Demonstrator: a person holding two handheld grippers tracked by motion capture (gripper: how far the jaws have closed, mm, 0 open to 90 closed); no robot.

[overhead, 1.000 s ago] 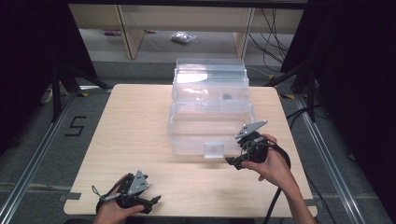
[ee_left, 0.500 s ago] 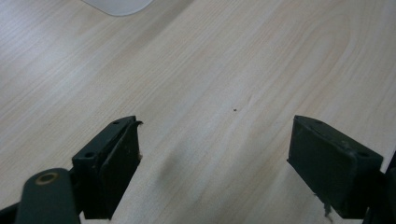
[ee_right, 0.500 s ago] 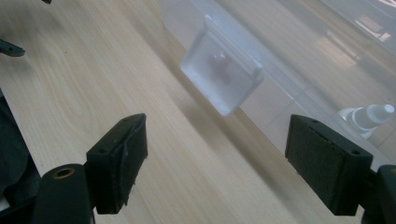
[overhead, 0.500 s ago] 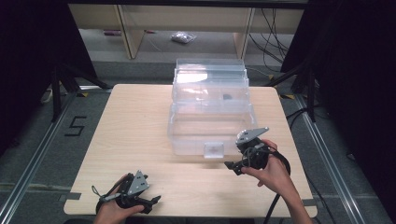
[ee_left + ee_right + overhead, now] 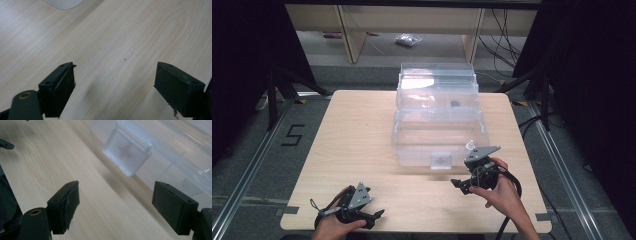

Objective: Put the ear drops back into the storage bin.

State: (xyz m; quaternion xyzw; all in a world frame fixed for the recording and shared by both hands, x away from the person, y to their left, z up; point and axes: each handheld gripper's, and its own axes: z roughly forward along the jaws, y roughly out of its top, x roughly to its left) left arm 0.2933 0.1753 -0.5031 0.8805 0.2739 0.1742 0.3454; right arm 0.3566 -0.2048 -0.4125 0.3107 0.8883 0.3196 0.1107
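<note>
At the near right of the wooden table [image 5: 362, 130], the right gripper [image 5: 460, 184] hangs low over the bare wood just in front of the clear plastic box [image 5: 439, 127], jaws spread wide with nothing between them. It is turned toward the box's front wall, where the latch tab [image 5: 441, 161] hangs — in my judgement the hand is lining up on that tab, which would account for the released jaws and the low, level approach. In the right gripper view the latch tab [image 5: 127, 151] sits ahead of the jaws and apart from them; no contact yet.

The left gripper [image 5: 374, 216] rests at the near left corner, well apart from the box, jaws likewise released and empty over bare wood (parked out of the way, I would say).

The box stands in the middle of the table toward the far edge: transparent, stepped in tiers, lid apparently down. Something small and dark lies in the upper tier — too small to identify. The latch is a frosted, squarish flap, with a faint reddish mark showing through it
</note>
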